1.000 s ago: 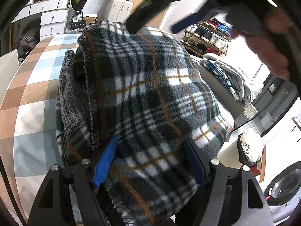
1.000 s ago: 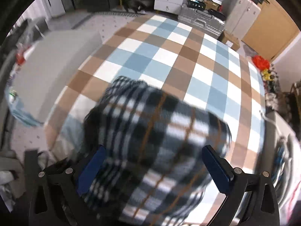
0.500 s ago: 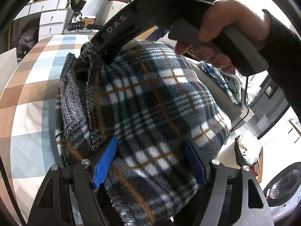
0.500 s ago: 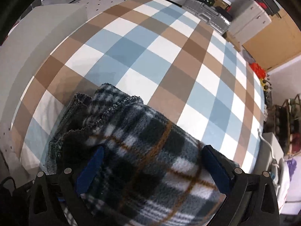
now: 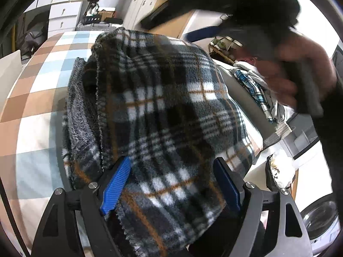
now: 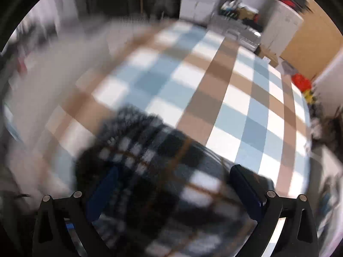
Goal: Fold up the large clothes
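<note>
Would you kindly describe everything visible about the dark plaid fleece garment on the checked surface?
The dark plaid fleece garment is fuzzy, thick cloth in black, grey and white checks crossed by thin orange lines, with stitched edges. It is folded into a bulky, layered bundle, the layer edges showing on its left side. It rests on the blue, brown and white checked surface. The left tongs straddle its near end, and their jaws have just been opening. In the blurred right wrist view, the right tongs straddle it too.
</note>
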### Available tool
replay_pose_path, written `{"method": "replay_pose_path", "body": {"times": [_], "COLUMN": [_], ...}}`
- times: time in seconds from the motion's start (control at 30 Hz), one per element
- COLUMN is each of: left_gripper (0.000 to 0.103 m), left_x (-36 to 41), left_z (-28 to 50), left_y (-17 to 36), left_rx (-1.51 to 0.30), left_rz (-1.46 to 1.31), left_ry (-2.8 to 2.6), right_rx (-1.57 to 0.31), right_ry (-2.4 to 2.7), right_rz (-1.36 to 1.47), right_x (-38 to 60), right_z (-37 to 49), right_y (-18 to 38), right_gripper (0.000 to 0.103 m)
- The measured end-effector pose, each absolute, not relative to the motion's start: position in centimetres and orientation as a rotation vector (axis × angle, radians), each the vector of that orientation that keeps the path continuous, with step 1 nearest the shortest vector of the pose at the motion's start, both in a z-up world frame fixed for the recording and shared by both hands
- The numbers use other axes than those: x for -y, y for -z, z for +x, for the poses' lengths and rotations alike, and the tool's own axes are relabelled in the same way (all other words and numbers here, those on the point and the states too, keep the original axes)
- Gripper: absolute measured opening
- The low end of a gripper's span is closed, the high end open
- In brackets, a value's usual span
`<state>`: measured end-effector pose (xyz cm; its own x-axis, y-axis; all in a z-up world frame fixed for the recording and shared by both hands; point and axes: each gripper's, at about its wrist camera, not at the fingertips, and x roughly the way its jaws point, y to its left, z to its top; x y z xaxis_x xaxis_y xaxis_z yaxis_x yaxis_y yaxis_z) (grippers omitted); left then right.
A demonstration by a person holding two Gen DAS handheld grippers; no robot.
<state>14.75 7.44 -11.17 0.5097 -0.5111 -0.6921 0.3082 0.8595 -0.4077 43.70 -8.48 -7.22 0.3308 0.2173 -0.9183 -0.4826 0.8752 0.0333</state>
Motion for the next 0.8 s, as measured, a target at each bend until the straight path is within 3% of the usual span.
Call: {"method": "replay_pose_path", "body": {"times": [0.1,0.23,0.4,0.5,0.8], "left_gripper": [0.075,0.076,0.076,0.076,0.076], "left_x": [-7.9,-8.2,-7.6,-7.5,-12.4], "left_z": [15.1,15.6,16.0,16.0,18.8], "left_y": [10.3,10.1,11.2,11.0,7.9], "left_rx": [-0.932,-0.945,-0.987,-0.994,-1.057], "left_rz": [-0.286,-0.261,-0.212,-0.200,-0.297], "left_ry": [0.466,0.423,0.382,0.375,0.294], "right_rx": [-1.066,-1.156,-1.353,-1.343,-1.261], "right_ry": [-0.575,-0.740,-0.772,-0.818,-0.896], "right_rz": [0.051,0.275,0.354,0.368,0.530], "right_x": [13.4,16.9,16.7,15.7,17.8], "right_z": [41.3,38.9,39.5,40.1,39.2], "right_y": [3.7,4.8,10.7,13.0,11.2], "right_gripper": [0.103,0.103,0.103,0.103,0.103]}}
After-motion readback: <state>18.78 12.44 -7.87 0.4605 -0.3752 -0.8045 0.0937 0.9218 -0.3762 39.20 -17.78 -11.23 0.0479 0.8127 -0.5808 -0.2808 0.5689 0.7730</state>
